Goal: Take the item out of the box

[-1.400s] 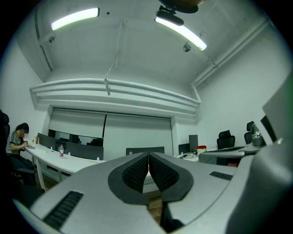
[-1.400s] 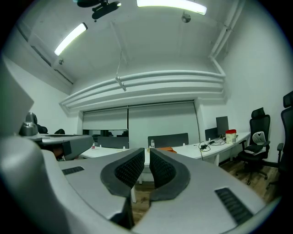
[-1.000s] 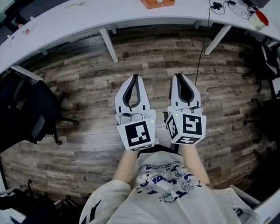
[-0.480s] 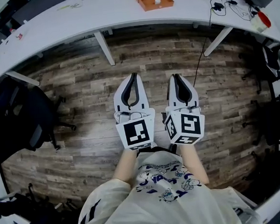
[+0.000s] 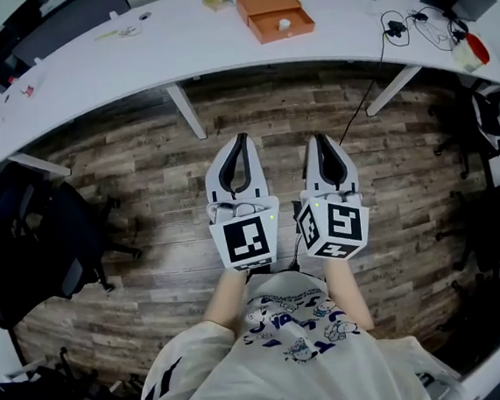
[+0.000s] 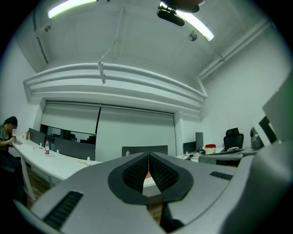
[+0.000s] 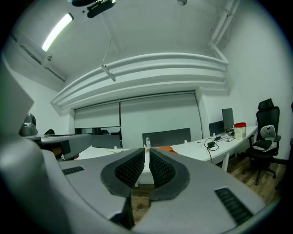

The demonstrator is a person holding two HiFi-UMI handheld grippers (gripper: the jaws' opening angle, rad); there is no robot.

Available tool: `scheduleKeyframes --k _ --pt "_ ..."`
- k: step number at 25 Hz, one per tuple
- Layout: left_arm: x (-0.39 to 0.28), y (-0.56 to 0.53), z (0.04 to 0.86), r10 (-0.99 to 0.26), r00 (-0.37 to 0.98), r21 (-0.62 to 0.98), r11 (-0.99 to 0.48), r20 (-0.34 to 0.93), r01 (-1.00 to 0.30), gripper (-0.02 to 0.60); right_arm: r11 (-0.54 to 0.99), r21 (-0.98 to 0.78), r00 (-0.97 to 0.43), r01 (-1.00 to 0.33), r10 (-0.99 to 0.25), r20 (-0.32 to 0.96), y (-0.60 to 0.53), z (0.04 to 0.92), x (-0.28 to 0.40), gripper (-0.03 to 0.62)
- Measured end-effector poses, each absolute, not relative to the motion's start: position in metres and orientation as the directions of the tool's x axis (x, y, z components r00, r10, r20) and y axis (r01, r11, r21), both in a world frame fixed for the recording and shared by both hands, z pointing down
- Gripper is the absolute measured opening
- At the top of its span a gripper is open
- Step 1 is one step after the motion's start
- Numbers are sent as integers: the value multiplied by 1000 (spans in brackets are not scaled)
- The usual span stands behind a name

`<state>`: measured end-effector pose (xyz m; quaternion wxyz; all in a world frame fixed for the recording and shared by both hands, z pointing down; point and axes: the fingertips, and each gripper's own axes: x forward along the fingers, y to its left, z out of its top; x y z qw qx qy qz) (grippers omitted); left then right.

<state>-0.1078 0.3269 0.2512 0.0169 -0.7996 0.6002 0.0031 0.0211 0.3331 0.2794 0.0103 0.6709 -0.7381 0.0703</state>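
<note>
While the left gripper point(image 5: 241, 139) and right gripper point(image 5: 319, 136) hang side by side over the wooden floor point(image 5: 141, 161), both have jaws closed together on nothing. The open orange box point(image 5: 274, 15) sits on the far white table point(image 5: 131, 57), well apart from them, a small white item point(image 5: 284, 24) inside.

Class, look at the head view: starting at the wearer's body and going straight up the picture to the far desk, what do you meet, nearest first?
patterned shirt → left gripper and right gripper, side by side → wooden floor → white desk → orange box
</note>
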Motion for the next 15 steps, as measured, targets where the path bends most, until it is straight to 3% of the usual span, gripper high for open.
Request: scheduleKeyframes --k 15 --pt "-100 197 248 -936 349 22 -350 -50 -937 18 3 -101 -16 -995 -991 131 213 281 27 54"
